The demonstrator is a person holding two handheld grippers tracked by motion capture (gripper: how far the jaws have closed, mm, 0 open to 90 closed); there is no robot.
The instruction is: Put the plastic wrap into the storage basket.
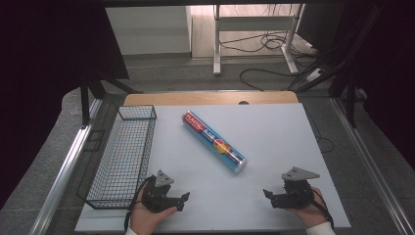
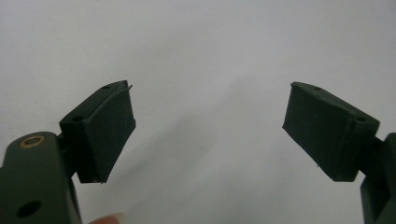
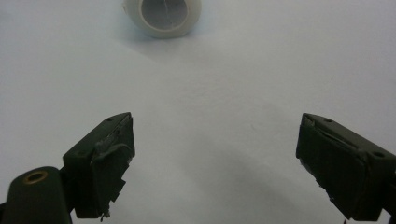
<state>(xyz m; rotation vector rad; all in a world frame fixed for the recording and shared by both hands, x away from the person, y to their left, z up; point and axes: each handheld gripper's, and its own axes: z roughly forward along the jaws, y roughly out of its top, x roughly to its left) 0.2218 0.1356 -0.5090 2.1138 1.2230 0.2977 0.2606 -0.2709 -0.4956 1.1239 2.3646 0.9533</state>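
Left gripper [image 2: 208, 130]: jaws spread wide, nothing between them, bare white table surface [image 2: 210, 46] beyond. In the high view it sits at the near left of the table, low over the surface, just beside the near end of the wire basket [image 1: 125, 154].

Right gripper [image 3: 215, 163]: jaws likewise spread wide and empty. It sits near the front right edge, pointing toward the middle of the table. Its own view looks along the surface to the white open end of the plastic wrap roll [image 3: 162, 16], which lies ahead and well apart from the jaws.

Roll position: lying flat on its side near the table centre, set diagonally, far end toward the basket's far corner, near end toward the right gripper. Basket is empty and stands along the left edge.

Judgement: approach step, no contact yet; the likely goal is the roll into the basket. Next move calls for the right gripper to advance and close across the tube's width. A round tube may roll away if nudged off-centre.
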